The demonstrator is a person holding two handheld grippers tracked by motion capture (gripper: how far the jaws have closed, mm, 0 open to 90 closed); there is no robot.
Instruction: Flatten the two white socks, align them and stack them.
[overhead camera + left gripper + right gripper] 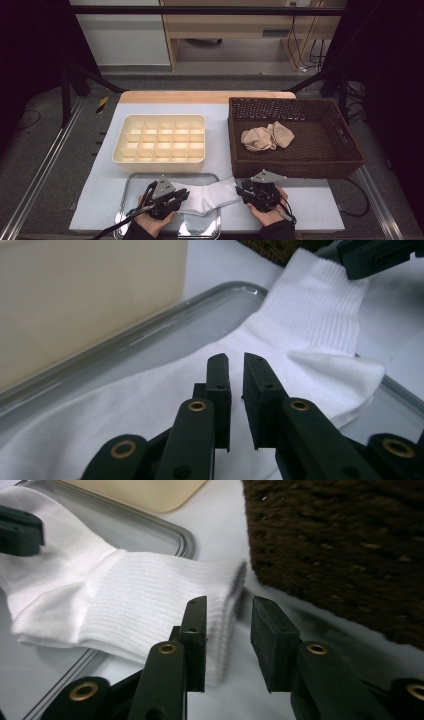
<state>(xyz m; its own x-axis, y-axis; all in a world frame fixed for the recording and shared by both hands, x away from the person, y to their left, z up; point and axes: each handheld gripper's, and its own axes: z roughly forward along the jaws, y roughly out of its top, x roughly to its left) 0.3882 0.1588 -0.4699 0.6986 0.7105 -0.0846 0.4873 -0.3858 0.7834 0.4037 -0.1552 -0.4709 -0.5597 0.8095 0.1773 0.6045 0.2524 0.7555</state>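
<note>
Near edge: white sock [207,197] across metal tray [131,182] rim onto tabletop [310,200]. Left gripper [236,359] fingers nearly shut over sock's foot, grip unclear; right gripper [227,612] fingers part-open astride cuff. Farther: cream divided box [160,140] left, wicker basket [295,137] right

Grey floor [45,165] all round, metal rails [35,175] running along both sides. Black frame struts [75,80] left and right, dark curtains behind. Pale wood furniture [225,25] at back, white panel [125,40] beside it, loose cables [305,45] hanging at right. Dim, even overhead light.
</note>
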